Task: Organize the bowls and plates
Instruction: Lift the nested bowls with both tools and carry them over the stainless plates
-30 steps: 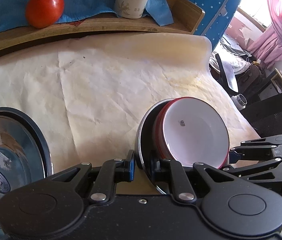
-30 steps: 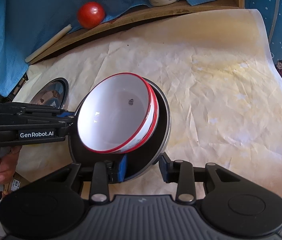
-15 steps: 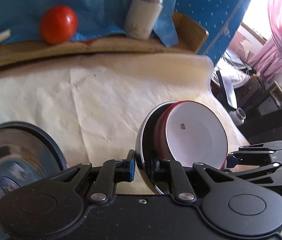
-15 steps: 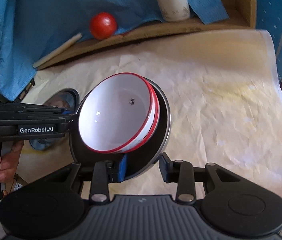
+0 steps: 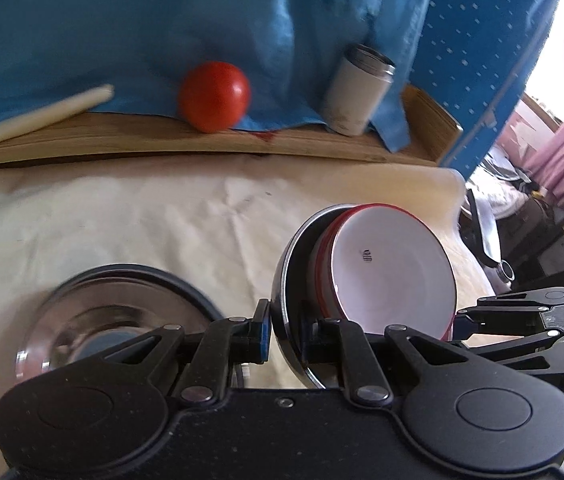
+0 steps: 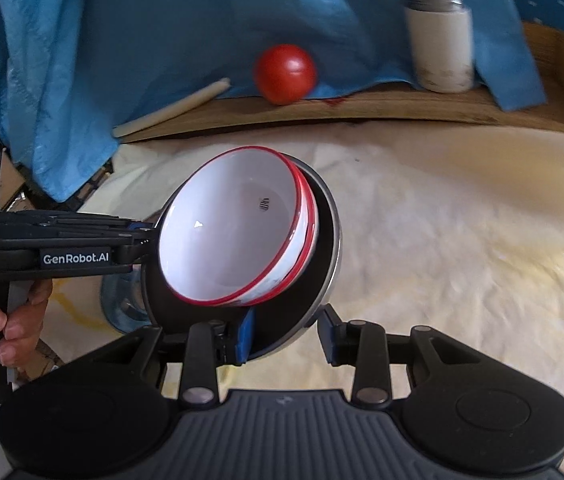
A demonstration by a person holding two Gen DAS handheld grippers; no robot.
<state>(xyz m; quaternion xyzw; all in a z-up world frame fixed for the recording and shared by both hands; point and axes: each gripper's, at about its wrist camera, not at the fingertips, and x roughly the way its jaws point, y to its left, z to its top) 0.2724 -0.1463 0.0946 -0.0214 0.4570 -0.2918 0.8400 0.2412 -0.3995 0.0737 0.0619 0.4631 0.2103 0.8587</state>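
Both grippers level; left gripper (image 5: pixel 285 330) and right gripper (image 6: pixel 286 335) clamp tilted steel bowl (image 6: pixel 324 248).

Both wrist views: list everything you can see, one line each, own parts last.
Red-rimmed bowls: two, white inside, nested, tilted inside the steel bowl.
Steel bowl: one, dark inside, held off the table by its rim.
Steel plate: one, silver, dark rim, lying on the paper.
Paper: one sheet, cream, creased, covering the table.
Tomato: one, red, on the tray.
Flask: one, white, steel top, on the tray.
Stick: one, pale, on the tray.
Wooden tray: one, brown, at the back.
Cloth: blue, draped behind.
Left gripper: black, clamped on the steel bowl's rim.
Right gripper: black, straddling the opposite rim.
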